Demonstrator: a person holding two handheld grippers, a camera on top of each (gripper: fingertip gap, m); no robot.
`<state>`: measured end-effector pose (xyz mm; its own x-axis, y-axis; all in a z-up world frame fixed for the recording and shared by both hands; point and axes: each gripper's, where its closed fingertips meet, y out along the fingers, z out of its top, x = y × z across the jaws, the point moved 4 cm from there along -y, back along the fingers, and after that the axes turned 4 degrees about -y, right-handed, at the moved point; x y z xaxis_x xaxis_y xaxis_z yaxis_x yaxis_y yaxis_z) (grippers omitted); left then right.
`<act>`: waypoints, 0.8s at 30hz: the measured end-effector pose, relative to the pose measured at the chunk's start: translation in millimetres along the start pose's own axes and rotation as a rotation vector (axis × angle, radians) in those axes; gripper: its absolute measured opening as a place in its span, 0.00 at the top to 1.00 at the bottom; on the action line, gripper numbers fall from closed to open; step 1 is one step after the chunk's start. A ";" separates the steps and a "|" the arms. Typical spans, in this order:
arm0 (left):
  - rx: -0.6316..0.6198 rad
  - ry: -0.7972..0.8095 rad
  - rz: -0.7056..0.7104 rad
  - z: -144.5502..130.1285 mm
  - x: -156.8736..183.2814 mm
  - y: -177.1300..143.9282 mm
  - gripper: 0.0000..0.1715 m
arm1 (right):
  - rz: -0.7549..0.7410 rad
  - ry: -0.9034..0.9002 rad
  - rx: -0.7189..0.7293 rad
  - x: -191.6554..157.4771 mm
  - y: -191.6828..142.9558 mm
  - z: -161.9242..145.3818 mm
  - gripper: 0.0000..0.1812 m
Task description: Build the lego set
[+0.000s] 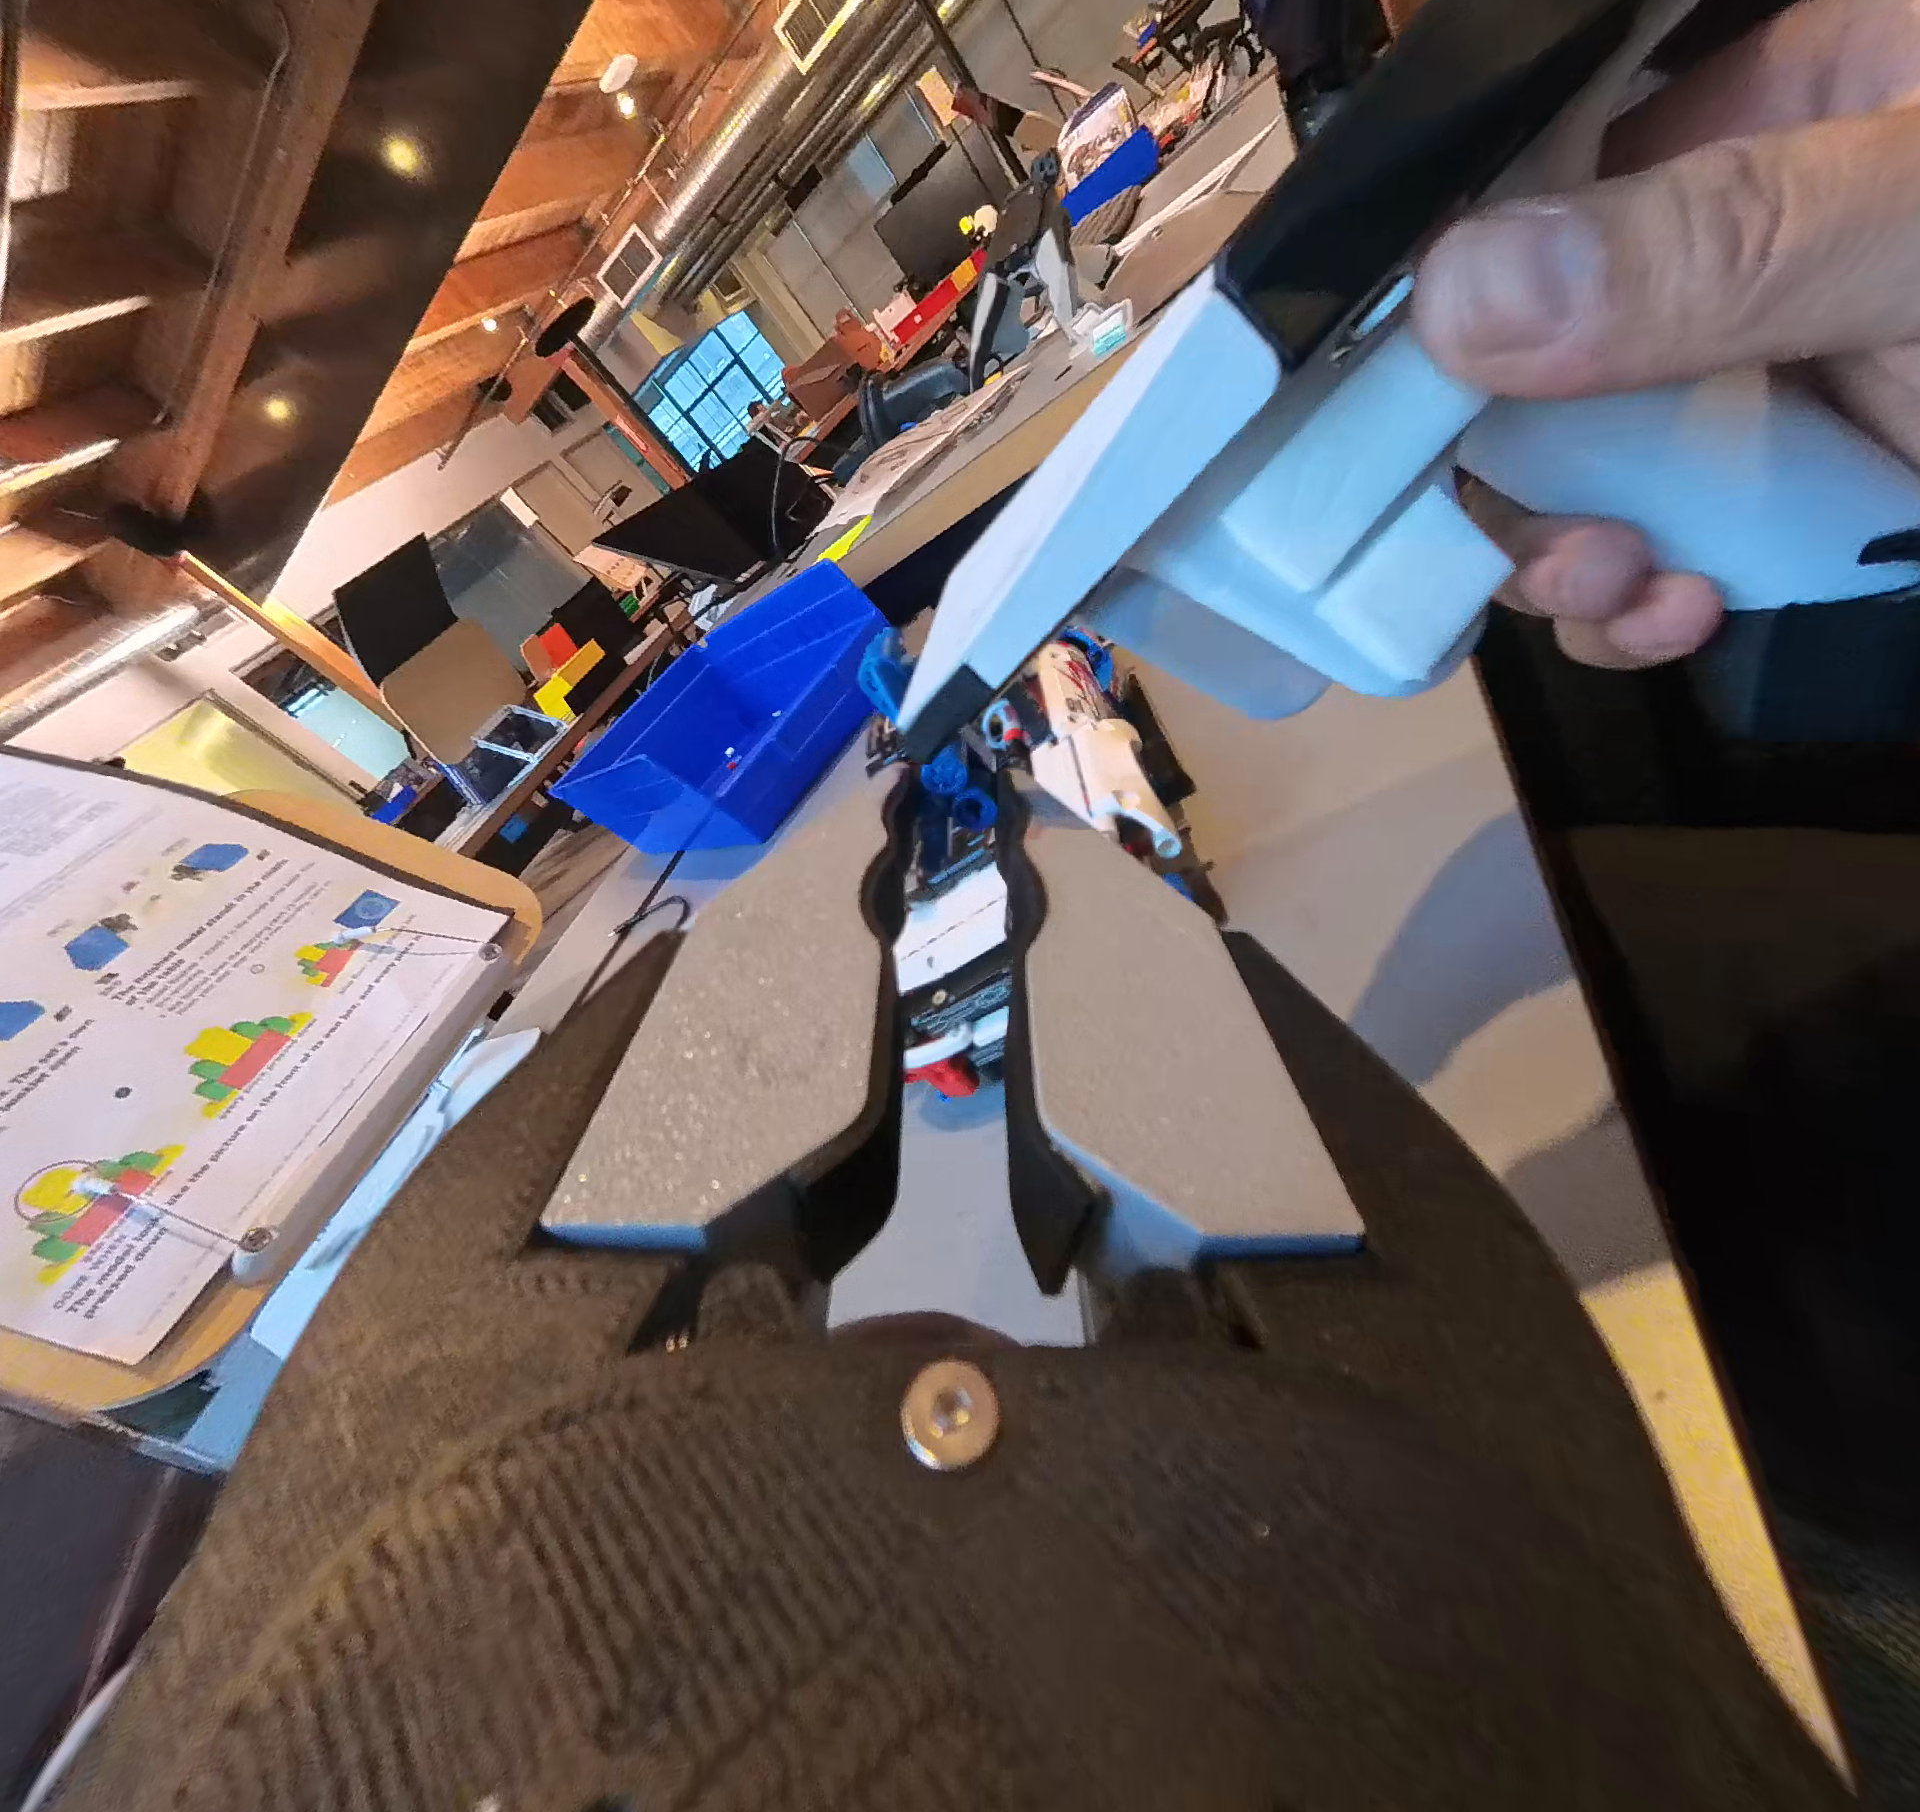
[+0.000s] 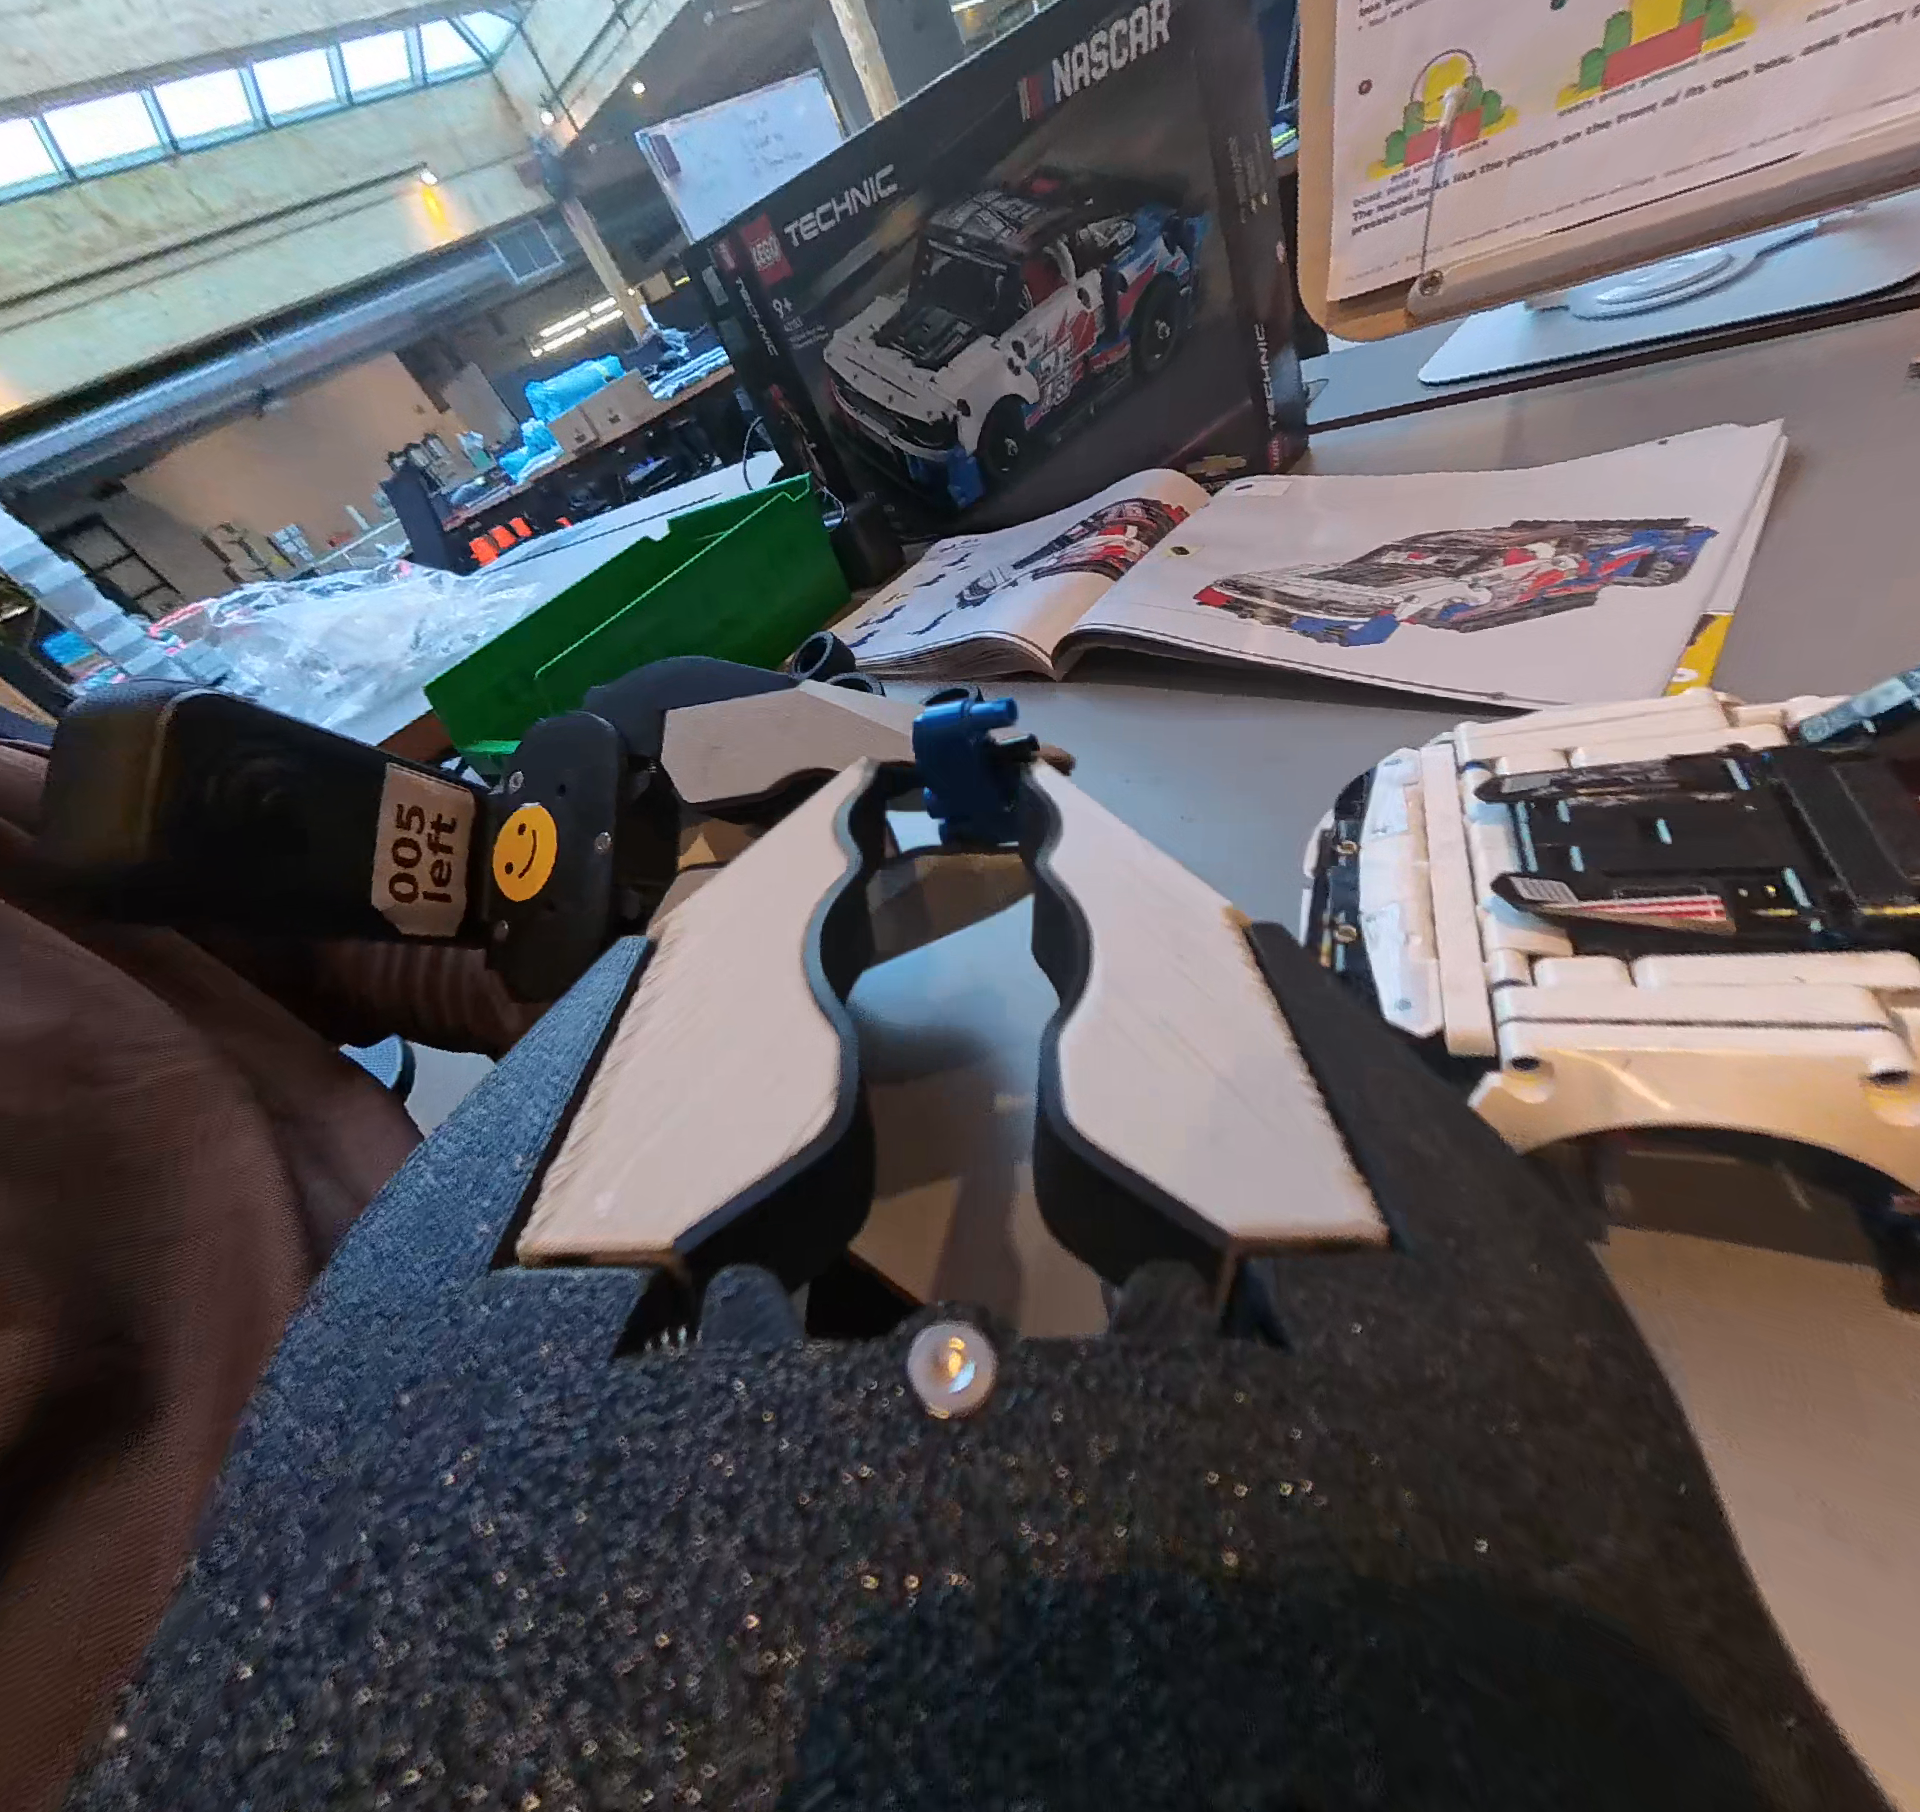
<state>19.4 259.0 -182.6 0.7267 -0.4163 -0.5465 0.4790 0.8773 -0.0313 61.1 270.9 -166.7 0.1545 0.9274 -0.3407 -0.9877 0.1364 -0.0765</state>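
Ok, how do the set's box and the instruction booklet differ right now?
The box stands upright. The booklet lies flat and open just in front of it. The box is closed and has a dark front, while the booklet's open pages are white. Both carry a colour race-car picture.

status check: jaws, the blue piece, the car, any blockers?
Right gripper shut on blue piece. Left gripper, jaws nearly closed, looks empty, pointing at car model on table. Nothing visibly blocking.
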 end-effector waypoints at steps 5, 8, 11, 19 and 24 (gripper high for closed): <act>0.008 -0.107 -0.049 -3.0 -4.9 0.9 0.94 | -0.060 -0.063 -0.035 2.6 5.2 2.6 0.91; -0.025 -0.166 -0.086 -11.4 -3.5 3.4 0.94 | -0.098 -0.086 -0.051 5.2 4.4 4.2 0.91; -0.064 -0.236 -0.132 -20.5 -2.4 7.6 0.89 | -0.134 -0.077 -0.039 12.3 -2.1 5.7 0.91; -0.116 -0.320 -0.191 -39.6 -10.6 7.8 0.86 | -0.237 -0.055 -0.111 51.4 -31.4 -14.9 0.91; -0.126 -0.364 -0.151 -49.8 -29.3 9.5 0.87 | -0.286 -0.089 -0.171 62.7 -43.3 -29.5 0.91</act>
<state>-21.9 291.4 -208.6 0.7905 -0.5801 -0.1966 0.5461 0.8128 -0.2028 114.2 312.8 -212.4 0.4146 0.8877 -0.2004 -0.8851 0.3422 -0.3155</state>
